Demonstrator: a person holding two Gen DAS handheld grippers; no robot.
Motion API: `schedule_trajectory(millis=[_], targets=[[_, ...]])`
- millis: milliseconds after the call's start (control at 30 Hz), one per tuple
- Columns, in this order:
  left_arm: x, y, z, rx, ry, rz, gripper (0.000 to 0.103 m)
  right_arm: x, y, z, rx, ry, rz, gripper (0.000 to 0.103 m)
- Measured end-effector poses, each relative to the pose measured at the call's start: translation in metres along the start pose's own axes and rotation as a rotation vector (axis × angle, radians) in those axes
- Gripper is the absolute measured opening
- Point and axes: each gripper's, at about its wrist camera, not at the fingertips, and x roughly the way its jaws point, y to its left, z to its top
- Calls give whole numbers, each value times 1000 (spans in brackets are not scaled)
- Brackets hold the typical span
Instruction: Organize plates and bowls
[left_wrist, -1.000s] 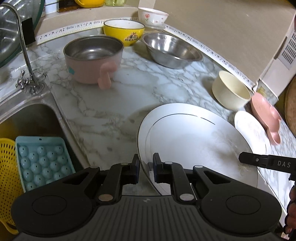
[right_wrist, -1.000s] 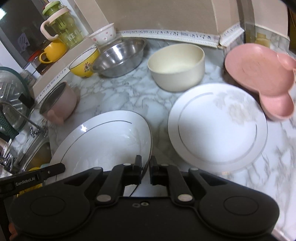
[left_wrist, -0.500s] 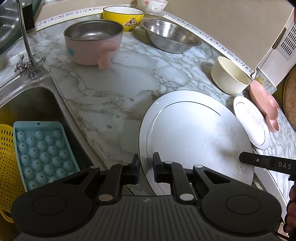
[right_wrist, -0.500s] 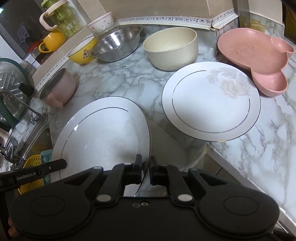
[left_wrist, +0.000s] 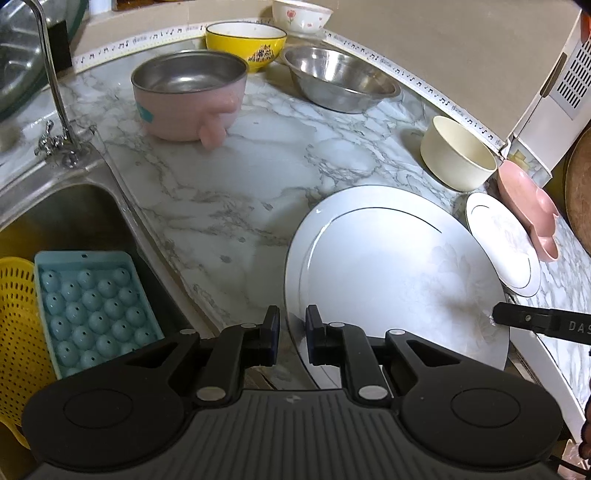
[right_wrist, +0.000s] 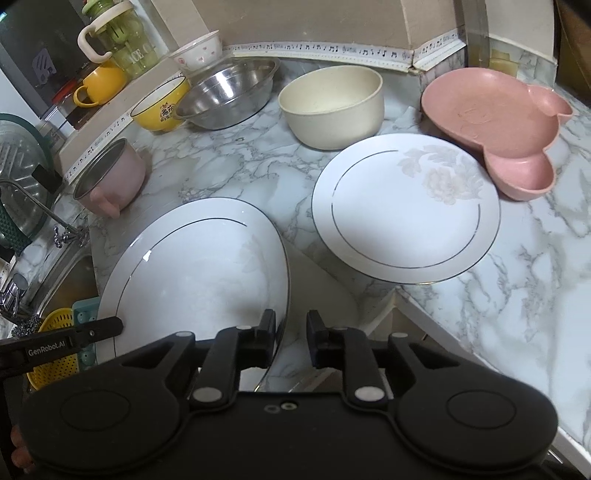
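Observation:
A large white plate (left_wrist: 388, 277) with a thin dark ring sits over the front edge of the marble counter (left_wrist: 240, 177). My left gripper (left_wrist: 293, 332) is shut on its left rim. At the opposite rim of the plate (right_wrist: 199, 273), the jaws of my right gripper (right_wrist: 291, 332) are opening; the rim stands between them and the pads no longer press on it. A smaller white plate (right_wrist: 406, 210) with a pale flower lies flat to the right. Behind it stand a cream bowl (right_wrist: 332, 107) and a pink divided dish (right_wrist: 491, 114).
A steel bowl (left_wrist: 340, 85), a yellow bowl (left_wrist: 247, 44) and a pink steel-lined pot (left_wrist: 188, 99) stand along the back. The sink (left_wrist: 74, 206) on the left holds a blue ice tray (left_wrist: 92, 302) and a yellow colander (left_wrist: 18, 317), with the tap (left_wrist: 55, 92) behind.
The right gripper's fingers have parted and let go of the plate's rim. The left gripper still grips the other rim. Both hands have hardly moved.

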Motion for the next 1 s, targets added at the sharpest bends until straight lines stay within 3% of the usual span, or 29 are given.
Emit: schedule_trajectory(millis=[400,500,567,600,767,1000], targets=[[-34,-1,11,56,-115,0,15,-30,7,1,-39,-80,-36,38],[-42,-7,15,81,-144,-25,31,-38,9,2,-49,-103,-42,40],[-48,-11,17,92,-176,-38,65,-44,9,2,-52,-119,-48,44],[-52,-13,18,93,-199,-41,70,-47,10,2,-53,-127,-48,45],[-60,-24,30,112,-238,-71,72,-64,8,2,-58,-173,-65,58],[-62,-57,48,217,-264,-133,74,-86,1,5,-72,-243,-110,77]])
